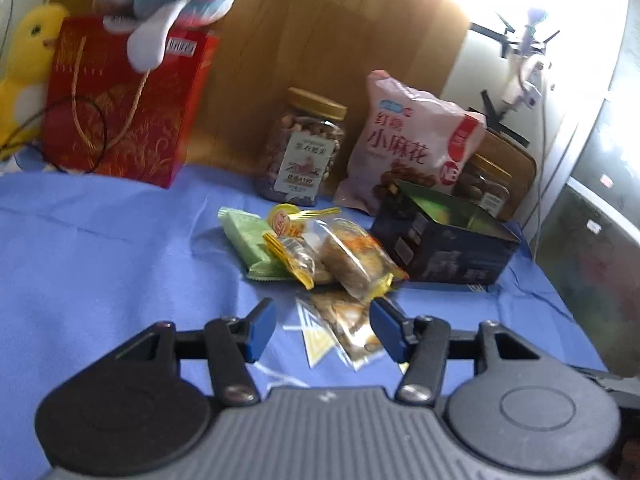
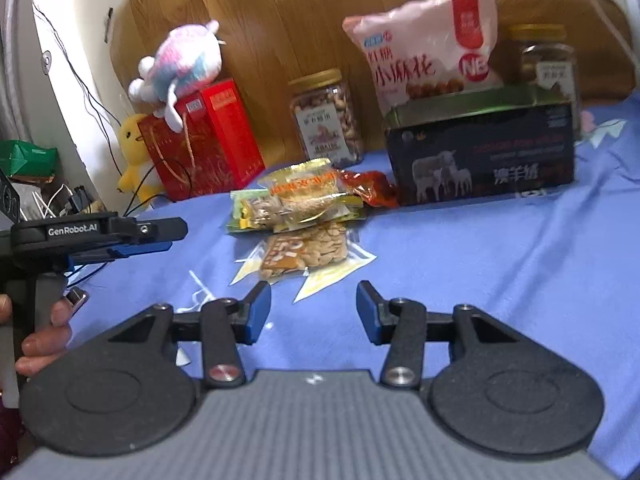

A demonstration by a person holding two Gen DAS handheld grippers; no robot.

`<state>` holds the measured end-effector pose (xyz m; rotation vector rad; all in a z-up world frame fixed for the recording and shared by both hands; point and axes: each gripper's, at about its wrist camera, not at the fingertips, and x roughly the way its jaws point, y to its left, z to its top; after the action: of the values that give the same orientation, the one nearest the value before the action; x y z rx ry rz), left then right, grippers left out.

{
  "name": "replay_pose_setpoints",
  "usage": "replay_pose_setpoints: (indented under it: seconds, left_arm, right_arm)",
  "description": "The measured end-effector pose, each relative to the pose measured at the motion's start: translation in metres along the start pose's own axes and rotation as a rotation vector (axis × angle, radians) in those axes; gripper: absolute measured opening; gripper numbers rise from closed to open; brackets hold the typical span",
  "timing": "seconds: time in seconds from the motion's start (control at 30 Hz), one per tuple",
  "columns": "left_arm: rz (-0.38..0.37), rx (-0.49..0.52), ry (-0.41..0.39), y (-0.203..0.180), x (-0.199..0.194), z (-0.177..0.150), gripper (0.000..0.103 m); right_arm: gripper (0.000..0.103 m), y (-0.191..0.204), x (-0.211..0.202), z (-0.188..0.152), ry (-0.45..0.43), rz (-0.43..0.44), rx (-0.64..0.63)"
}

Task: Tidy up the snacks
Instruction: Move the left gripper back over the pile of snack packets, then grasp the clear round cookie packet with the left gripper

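Two blue-padded black grippers, left gripper [image 1: 323,326] and right gripper [image 2: 313,312], both spread wide, nothing held, above blue cloth [image 2: 480,280]. Just beyond: clear flat packet of nuts [image 2: 310,249], then pile of small wrapped snacks [image 2: 298,200]. Right of pile, open dark cardboard box [image 2: 482,156]. Far: pink snack bag [image 2: 424,56], gold-lidded nut jar [image 2: 326,116], red gift bag [image 2: 204,140] far left.

home/bedrm | plush toys [image 2: 188,65], gift bag [image 1: 124,108], blue sheet [image 1: 100,240]
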<state>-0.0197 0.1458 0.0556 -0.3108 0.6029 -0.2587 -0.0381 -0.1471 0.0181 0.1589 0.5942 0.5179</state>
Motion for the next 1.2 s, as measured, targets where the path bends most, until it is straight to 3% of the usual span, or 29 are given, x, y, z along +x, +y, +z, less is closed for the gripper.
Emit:
replay_pose_setpoints:
  seconds: [0.23,0.4,0.5,0.53,0.6,0.67,0.7,0.77,0.93,1.03,1.13,1.2]
  left_arm:
    - [-0.060,-0.048,0.022,0.008,0.047,0.032,0.054]
    - [-0.001,0.068,-0.049,-0.005,0.074,0.074,0.062]
    - [-0.026,0.110,0.026,-0.011,0.103,0.087,0.062]
    - [-0.044,0.118,0.059,-0.013,0.113,0.086,0.060]
    - [-0.050,0.129,0.140,-0.015,0.132,0.079,0.038]
    - [-0.045,0.134,0.149,-0.019,0.134,0.070,0.032]
    - [-0.062,0.128,0.155,-0.020,0.131,0.066,0.030]
    - [-0.126,0.083,0.172,-0.025,0.122,0.057,0.030]
    - [-0.293,0.054,0.245,-0.053,0.108,0.023,0.030]
    - [-0.338,0.093,0.235,-0.069,0.094,0.016,0.032]
    - [-0.277,0.103,0.124,-0.065,0.079,0.025,0.047]
    - [-0.179,0.108,0.087,-0.057,0.081,0.034,0.051]
  right_arm:
    - [0.050,-0.028,0.052,0.038,0.047,0.068,-0.015]
    - [0.050,-0.051,0.084,0.059,0.077,0.151,0.066]
    - [0.050,-0.059,0.092,0.062,0.096,0.204,0.128]
    - [0.050,-0.062,0.095,0.061,0.108,0.225,0.157]
    - [0.049,-0.068,0.102,0.059,0.137,0.258,0.219]
    - [0.041,-0.072,0.109,0.058,0.157,0.284,0.269]
    - [0.030,-0.073,0.112,0.057,0.165,0.293,0.286]
    - [0.026,-0.074,0.109,0.057,0.170,0.300,0.299]
    - [0.026,-0.085,0.080,0.048,0.146,0.270,0.276]
    - [0.029,-0.091,0.048,0.036,0.103,0.170,0.217]
    - [0.030,-0.098,0.020,0.028,0.043,0.059,0.199]
    - [0.042,-0.100,0.009,0.027,0.033,0.064,0.206]
